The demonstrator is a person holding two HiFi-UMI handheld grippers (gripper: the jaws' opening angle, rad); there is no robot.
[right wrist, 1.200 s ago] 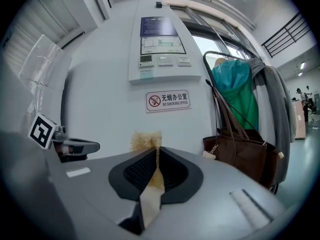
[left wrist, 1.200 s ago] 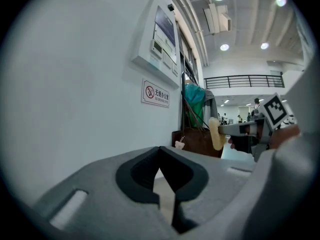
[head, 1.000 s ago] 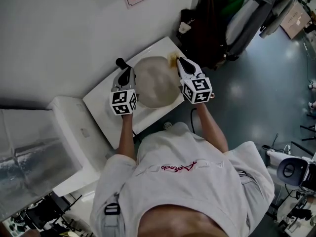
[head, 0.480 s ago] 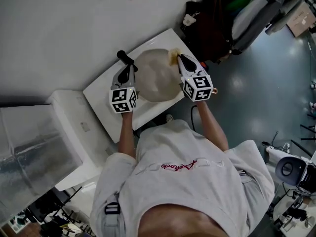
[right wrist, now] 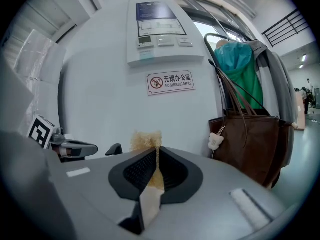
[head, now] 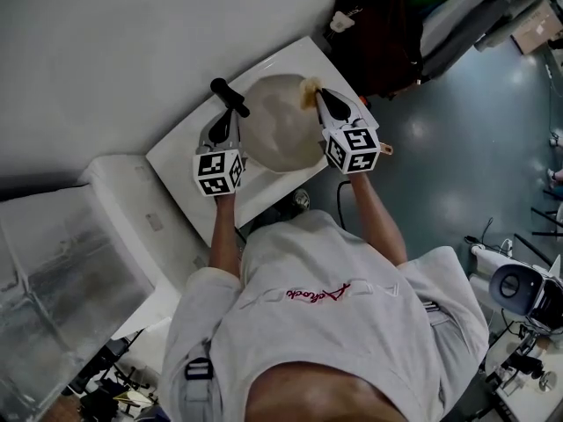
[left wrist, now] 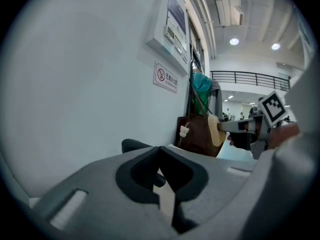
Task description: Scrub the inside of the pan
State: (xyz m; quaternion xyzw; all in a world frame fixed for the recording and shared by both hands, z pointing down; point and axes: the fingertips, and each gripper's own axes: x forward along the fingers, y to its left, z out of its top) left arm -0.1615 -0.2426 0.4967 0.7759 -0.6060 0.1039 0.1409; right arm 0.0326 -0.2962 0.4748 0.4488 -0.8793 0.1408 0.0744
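Right gripper view only: my right claw [right wrist: 156, 154] clenched on sponge [right wrist: 146, 139]. Head view: sponge at pan [head: 277, 139] far rim; left claw [head: 227, 121] clamps handle [head: 227, 95].

One pan [head: 280, 134] rests on one white table [head: 180, 167], and it has one black handle [head: 227, 95] on its far left. There are two grippers: the left gripper [head: 231, 120] at the handle and the right gripper [head: 318, 101] at the pan's far right rim. Each carries one marker cube, two in all: the left cube [head: 217, 171] and the right cube [head: 353, 150]. There is one yellow sponge [head: 308, 89]. The far wall bears one no-smoking sign [right wrist: 170, 82] and one control panel [right wrist: 159, 31]. To the right hangs one brown bag [right wrist: 250, 144] with one pale charm [right wrist: 215, 141].
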